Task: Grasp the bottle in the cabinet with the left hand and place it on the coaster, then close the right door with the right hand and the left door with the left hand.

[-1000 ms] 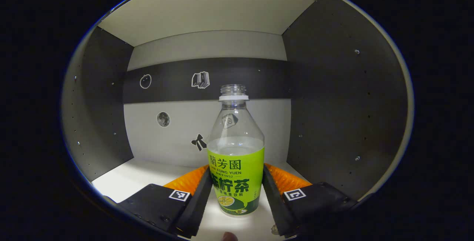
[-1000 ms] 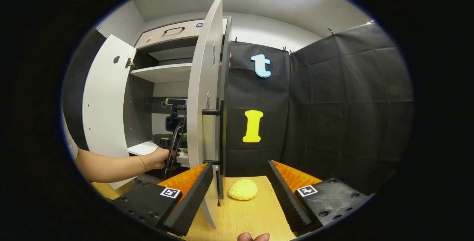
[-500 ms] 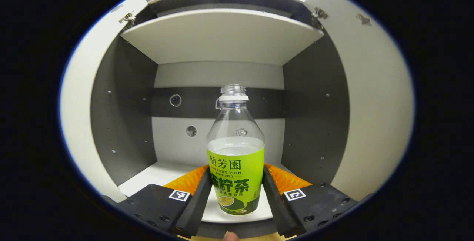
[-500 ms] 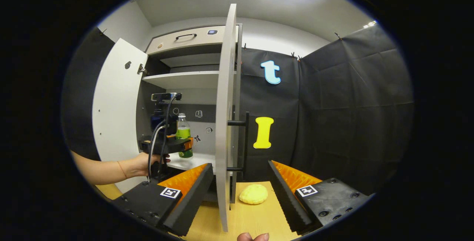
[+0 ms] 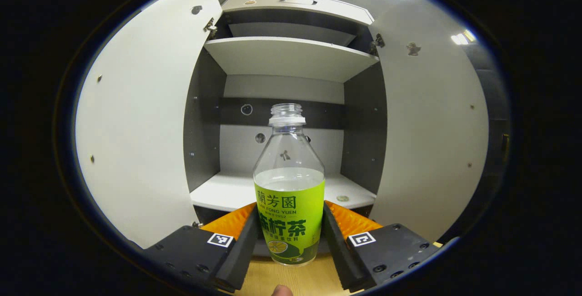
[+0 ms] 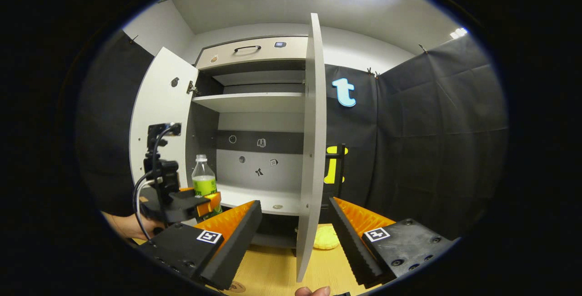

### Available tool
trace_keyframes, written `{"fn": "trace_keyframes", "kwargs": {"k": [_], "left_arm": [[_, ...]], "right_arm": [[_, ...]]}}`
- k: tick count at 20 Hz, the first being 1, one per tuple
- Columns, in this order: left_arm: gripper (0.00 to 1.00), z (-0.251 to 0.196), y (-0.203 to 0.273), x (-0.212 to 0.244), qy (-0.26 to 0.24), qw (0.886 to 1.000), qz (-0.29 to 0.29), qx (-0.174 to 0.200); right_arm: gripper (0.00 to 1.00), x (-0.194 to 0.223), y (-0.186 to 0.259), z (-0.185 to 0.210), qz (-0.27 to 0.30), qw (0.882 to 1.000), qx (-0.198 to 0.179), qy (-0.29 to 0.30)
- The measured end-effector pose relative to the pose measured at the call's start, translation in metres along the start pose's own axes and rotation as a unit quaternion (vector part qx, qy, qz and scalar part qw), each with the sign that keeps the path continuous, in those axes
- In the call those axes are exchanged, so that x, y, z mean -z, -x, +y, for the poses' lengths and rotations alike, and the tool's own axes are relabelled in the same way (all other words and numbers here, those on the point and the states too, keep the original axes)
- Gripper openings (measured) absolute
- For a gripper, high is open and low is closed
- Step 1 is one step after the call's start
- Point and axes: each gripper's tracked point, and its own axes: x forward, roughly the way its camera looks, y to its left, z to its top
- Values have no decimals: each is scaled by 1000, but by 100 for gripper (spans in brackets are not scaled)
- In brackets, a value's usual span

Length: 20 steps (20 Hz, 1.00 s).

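Left gripper view: left tool clamped on uncapped tea bottle, clear of cabinet shelf, above bench. Tilt spills liquid. Right tool apart, straddling right door; may snag.

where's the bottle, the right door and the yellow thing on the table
bottle [image 5: 289, 216]: left gripper view, on its green label.
right door [image 6: 310, 150]: right gripper view, on its near edge.
yellow thing [image 6: 326, 238]: right gripper view, on its top, beside the door's bottom.
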Motion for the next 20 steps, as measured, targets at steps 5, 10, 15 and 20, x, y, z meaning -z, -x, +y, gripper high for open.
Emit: {"fn": "trace_keyframes", "kwargs": {"k": [5,10,15,20], "left_arm": [[77,-15,53,72,-1,999,18,36],[77,-43,89,138,2,997,25,77],[77,-60,109,201,-36,991,46,119],[77,-68,114,242,-33,987,52,151]], "right_arm": [[97,-5,10,4,-5,1000,14,7],[98,-10,21,-5,-13,999,41,8],[98,-13,30,-19,-19,997,72,10],[98,-10,41,-29,-7,995,101,6]]}}
